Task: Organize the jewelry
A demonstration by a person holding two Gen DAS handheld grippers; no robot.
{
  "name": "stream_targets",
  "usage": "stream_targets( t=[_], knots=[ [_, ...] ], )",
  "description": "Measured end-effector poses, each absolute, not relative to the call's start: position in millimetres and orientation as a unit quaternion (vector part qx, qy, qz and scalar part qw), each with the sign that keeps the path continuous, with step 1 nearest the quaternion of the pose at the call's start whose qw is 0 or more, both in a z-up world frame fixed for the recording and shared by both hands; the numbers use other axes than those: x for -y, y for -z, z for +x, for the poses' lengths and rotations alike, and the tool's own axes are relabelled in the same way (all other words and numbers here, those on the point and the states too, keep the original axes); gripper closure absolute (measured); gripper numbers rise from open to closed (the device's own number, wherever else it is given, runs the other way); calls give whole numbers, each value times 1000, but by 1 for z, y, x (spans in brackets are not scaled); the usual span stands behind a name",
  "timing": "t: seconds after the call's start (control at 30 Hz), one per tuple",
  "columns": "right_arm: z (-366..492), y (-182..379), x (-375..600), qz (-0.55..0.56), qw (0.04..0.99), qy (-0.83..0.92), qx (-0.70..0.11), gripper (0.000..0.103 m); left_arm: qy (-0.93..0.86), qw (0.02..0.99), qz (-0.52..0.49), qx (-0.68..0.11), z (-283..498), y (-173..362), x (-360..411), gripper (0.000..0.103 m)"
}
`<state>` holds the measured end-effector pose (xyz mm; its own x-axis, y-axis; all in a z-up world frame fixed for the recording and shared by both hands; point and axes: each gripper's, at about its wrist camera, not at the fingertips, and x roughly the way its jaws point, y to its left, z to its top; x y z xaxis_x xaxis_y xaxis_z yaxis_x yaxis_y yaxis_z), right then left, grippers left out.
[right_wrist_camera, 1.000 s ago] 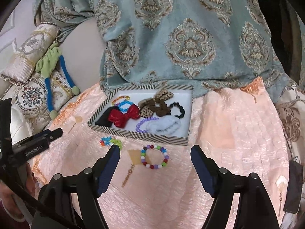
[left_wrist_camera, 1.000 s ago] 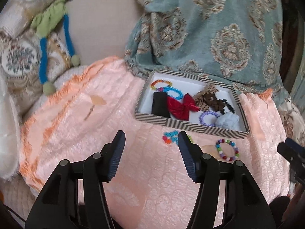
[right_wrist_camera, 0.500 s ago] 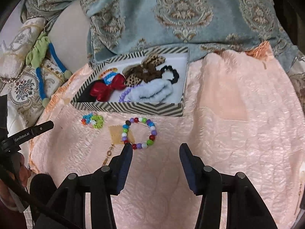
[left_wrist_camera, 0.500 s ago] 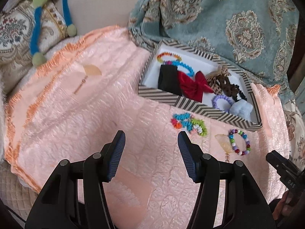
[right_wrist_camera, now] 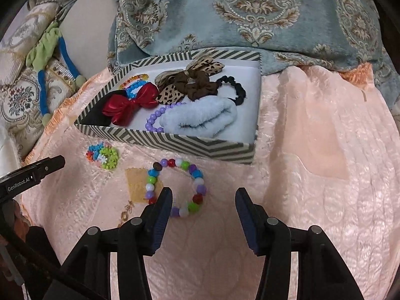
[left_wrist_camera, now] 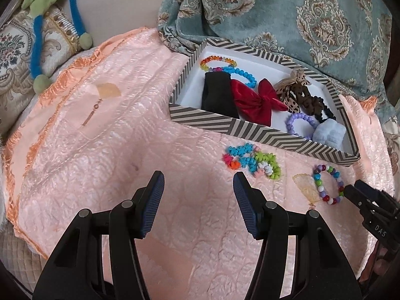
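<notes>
The right gripper (right_wrist_camera: 203, 211) hangs low over the peach quilted bedspread (right_wrist_camera: 312, 187) with its jaws spread wide and nothing between them. Just ahead and slightly to its left lies the round bracelet of large multicoloured beads (right_wrist_camera: 176, 187), flat on the spread; the left finger already overlaps the ring's near-left arc, so the ring sits off-centre toward that finger. Being a loop, it has no long axis to align with. Beyond it stands the striped cardboard box (right_wrist_camera: 200, 147), holding bows, scrunchies and other bracelets. The small coiled bracelet of flower-shaped beads (left_wrist_camera: 252, 160) lies ahead and right of the left gripper (left_wrist_camera: 198, 205), which is also wide open and empty. The right gripper is much nearer the big-bead bracelet; a small leftward shift would likely centre it.
</notes>
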<state>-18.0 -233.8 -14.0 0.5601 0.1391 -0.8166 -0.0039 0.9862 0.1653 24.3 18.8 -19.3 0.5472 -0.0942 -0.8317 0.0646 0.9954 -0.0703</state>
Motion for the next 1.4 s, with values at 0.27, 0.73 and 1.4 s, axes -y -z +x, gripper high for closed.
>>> stream_targets(
  t=[0.27, 0.73, 1.4],
  knots=[
    [1, 31, 226, 48, 881, -41, -469, 61, 59, 877, -16, -477, 39, 26, -10, 46],
    [1, 38, 251, 106, 883, -52, -454, 86, 124, 849, -7, -513, 74, 49, 16, 44],
    [-18, 9, 260, 168, 890, -90, -413, 94, 148, 857, -39, -492, 62, 31, -4, 91]
  ],
)
